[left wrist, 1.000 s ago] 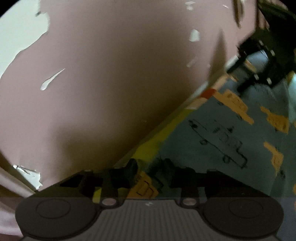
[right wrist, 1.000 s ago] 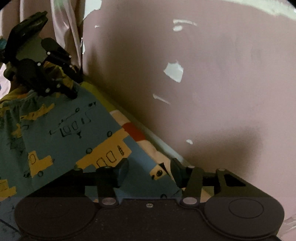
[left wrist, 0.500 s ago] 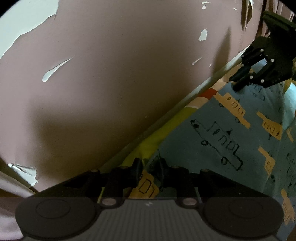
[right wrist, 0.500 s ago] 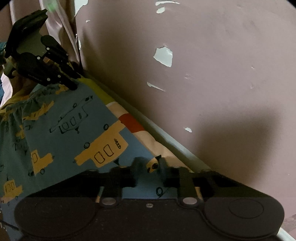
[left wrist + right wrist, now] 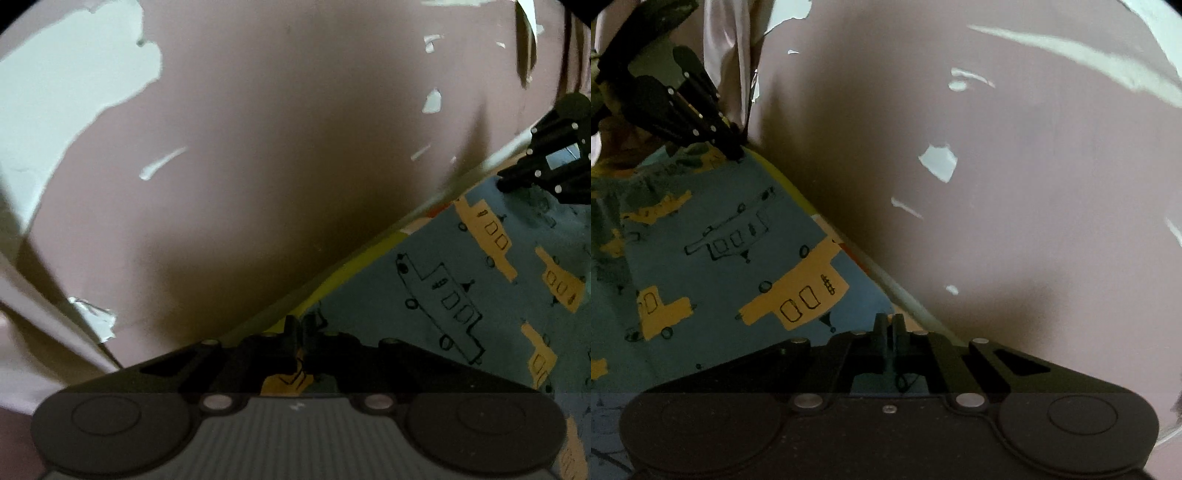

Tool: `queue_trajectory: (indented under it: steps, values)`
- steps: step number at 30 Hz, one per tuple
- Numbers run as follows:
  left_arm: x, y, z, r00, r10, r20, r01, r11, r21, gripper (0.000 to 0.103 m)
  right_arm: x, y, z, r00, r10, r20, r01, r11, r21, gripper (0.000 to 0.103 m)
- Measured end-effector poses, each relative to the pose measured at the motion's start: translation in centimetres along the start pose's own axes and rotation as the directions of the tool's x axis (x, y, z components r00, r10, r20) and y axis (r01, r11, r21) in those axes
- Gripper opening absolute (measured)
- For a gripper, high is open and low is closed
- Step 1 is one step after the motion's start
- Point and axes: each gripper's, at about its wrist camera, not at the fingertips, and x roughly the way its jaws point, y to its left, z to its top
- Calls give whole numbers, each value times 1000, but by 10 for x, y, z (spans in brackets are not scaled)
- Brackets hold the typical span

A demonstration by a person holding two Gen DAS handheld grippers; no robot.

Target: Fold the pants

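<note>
Left tongs (image 5: 300, 334) just closed, jaws pinched together on the edge of the pants (image 5: 461, 295) beside the yellow-green hem strip (image 5: 354, 266). Right tongs (image 5: 891, 326) likewise just closed, clamped on the far edge of the same pants (image 5: 713, 258), cloth caught between the pads. Blue fabric printed with yellow trucks and outlined vehicles, spread flat on a surface hidden beneath it, right up against the wall. Pink wall (image 5: 277, 147) with flaking paint patches (image 5: 55, 92) rising close behind the cloth edge, a pale ledge (image 5: 905, 295) running along its foot. Pale curtain (image 5: 727, 66) hanging at far left in the right view, just behind the left tongs (image 5: 737, 149). No containers discernible.
</note>
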Motion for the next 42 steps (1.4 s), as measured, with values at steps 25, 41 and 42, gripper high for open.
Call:
queue_trajectory:
  steps: [25, 41, 42]
  values:
    - [-19, 5, -4, 957, 180, 227, -162, 982, -95, 1, 0, 3, 18, 960, -233, 156, 231, 972, 30, 1]
    - [-129, -32, -75, 911, 77, 404, -120, 989, 82, 1, -111, 69, -22, 948, -156, 278, 139, 987, 78, 1]
    - [-135, -35, -80, 910, 73, 408, -115, 990, 80, 1, -115, 75, -25, 948, -152, 280, 136, 988, 76, 1]
